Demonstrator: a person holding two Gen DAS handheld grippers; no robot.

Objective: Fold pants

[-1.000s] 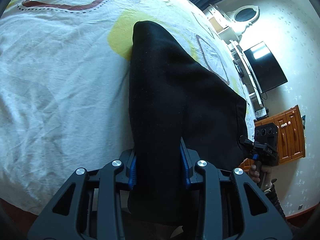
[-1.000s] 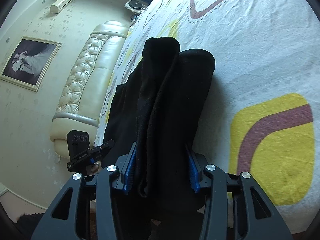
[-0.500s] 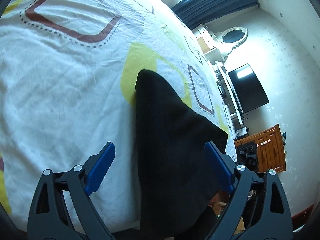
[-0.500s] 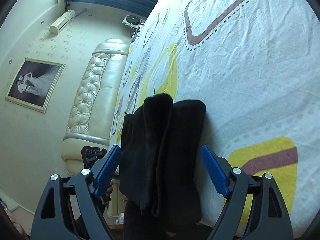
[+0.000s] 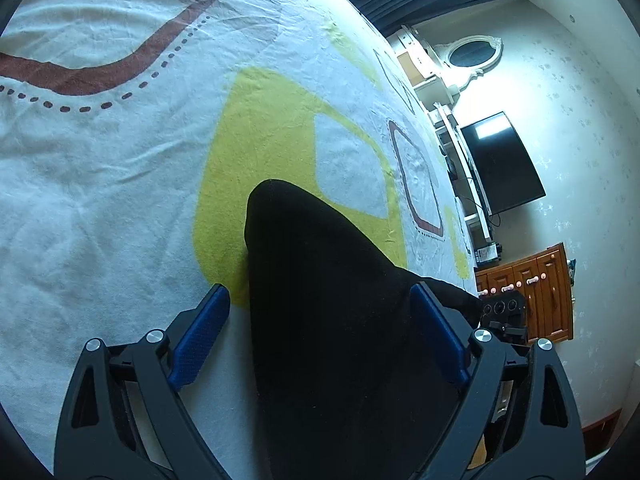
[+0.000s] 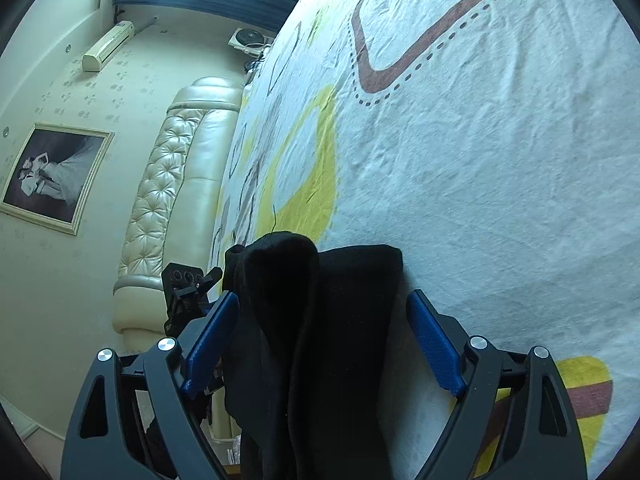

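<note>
Tongs on both sides are spread wide, my left tongs and right tongs gripping nothing. Black pants lie bunched on the bed between each pair's fingers. Looks mostly folded, maybe some tidying left.

Ahead of my left gripper the bed lies bare beyond the black pants, so I can pass there. The pants fill the gap between both sets of spread fingers. The headboard bounds the bed's far side.
</note>
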